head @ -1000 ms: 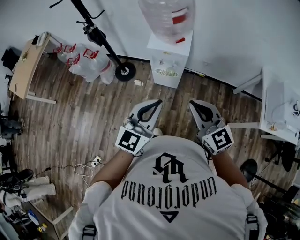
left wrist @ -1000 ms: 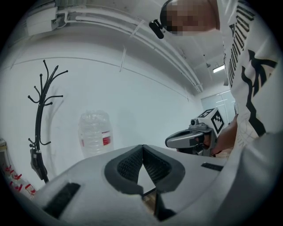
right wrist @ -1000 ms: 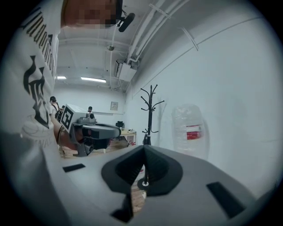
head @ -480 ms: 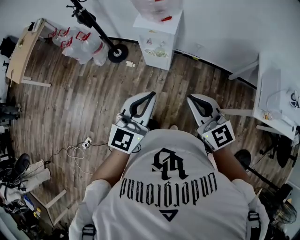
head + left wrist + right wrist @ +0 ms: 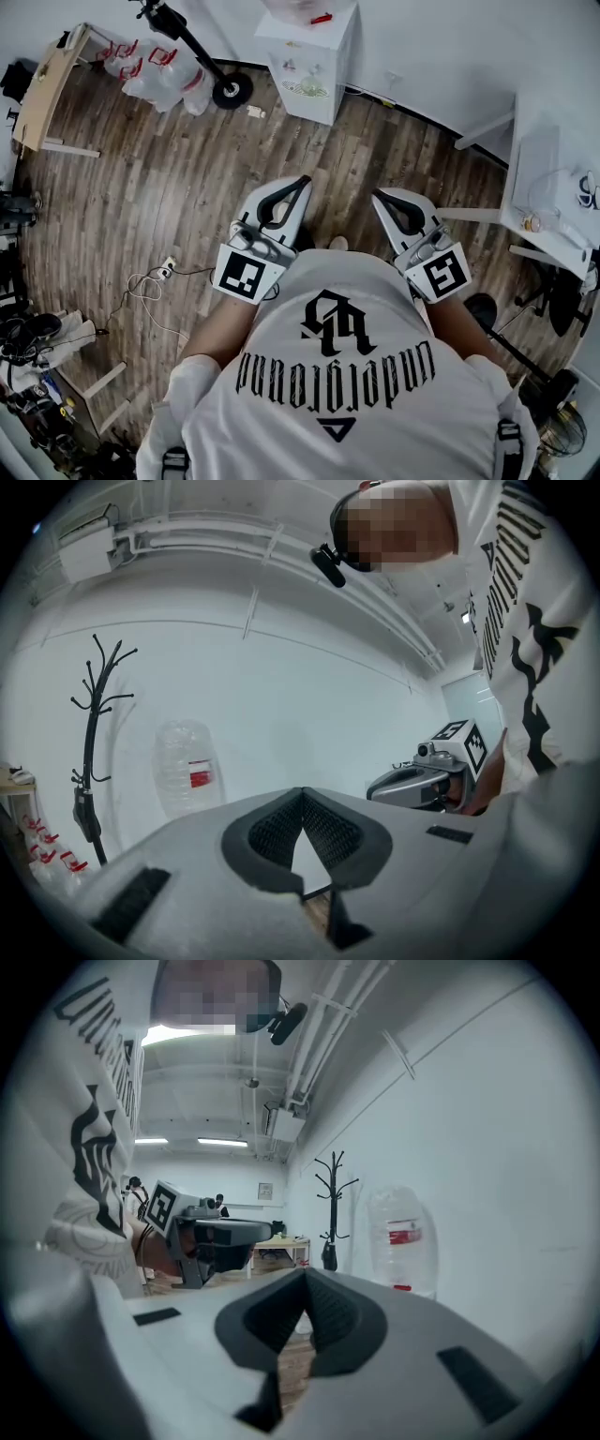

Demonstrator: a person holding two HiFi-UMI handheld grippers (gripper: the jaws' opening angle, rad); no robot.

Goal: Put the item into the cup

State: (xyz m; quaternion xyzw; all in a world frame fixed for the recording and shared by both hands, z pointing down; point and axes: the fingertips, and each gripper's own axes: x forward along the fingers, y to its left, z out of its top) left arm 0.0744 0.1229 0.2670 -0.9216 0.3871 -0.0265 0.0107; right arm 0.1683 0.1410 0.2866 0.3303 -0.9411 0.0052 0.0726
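Note:
No cup or item can be made out in any view. I hold both grippers level in front of my chest, side by side over the wooden floor. The left gripper (image 5: 304, 179) is shut, its dark pads meeting at the tip with nothing between them (image 5: 302, 795). The right gripper (image 5: 376, 195) is also shut and empty (image 5: 306, 1275). Each gripper view shows the other gripper off to one side.
A water dispenser (image 5: 309, 52) with a big bottle (image 5: 187, 772) stands against the white wall ahead. A scooter (image 5: 202, 61) and plastic bags (image 5: 155, 80) lie to its left. There is a white table (image 5: 553, 192) at right, a wooden desk (image 5: 42, 94) at left, a coat rack (image 5: 335, 1206) and a floor cable (image 5: 150, 291).
In the head view the dispenser, scooter and floor have slid up and to the left. Both grippers stay shut in front of the chest.

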